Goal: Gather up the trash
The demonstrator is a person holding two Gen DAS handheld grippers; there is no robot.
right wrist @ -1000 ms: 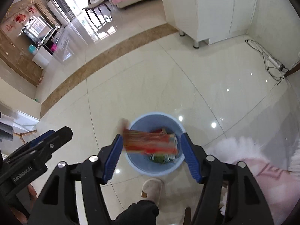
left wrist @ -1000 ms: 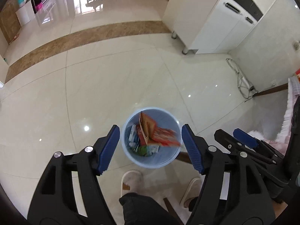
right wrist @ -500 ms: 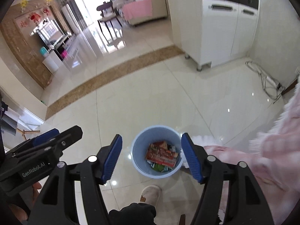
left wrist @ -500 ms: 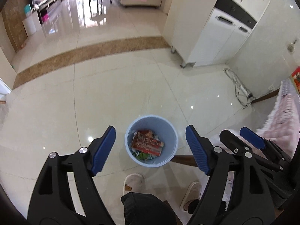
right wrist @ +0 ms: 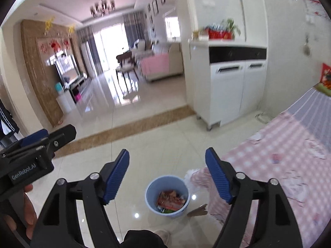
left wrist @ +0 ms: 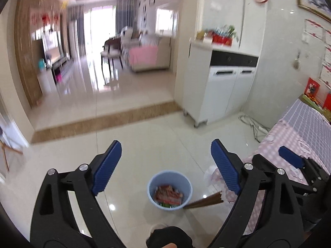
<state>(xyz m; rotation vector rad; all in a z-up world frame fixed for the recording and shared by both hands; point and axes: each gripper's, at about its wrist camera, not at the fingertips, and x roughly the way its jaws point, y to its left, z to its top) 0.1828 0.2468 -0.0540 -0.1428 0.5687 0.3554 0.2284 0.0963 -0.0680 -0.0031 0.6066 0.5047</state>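
Note:
A light blue bin stands on the tiled floor beside the table, well below both grippers. Red and orange snack wrappers lie inside it with some green scraps. My left gripper hangs high above the bin, its jaws opening wide with nothing between them. My right gripper is likewise raised, its jaws opening and empty. In the right wrist view the left gripper's black body shows at the left edge, held by a hand.
A table with a pink checked cloth rises at the right, its wooden leg next to the bin. A white cabinet stands against the wall behind. A slippered foot is near the bottom. Glossy open floor stretches towards the living room.
The wrappers dropped from between the jaws into the bin. Both grippers rose and tilted up, so the bin shrank and the room and table top came into view. Both jaws widened.

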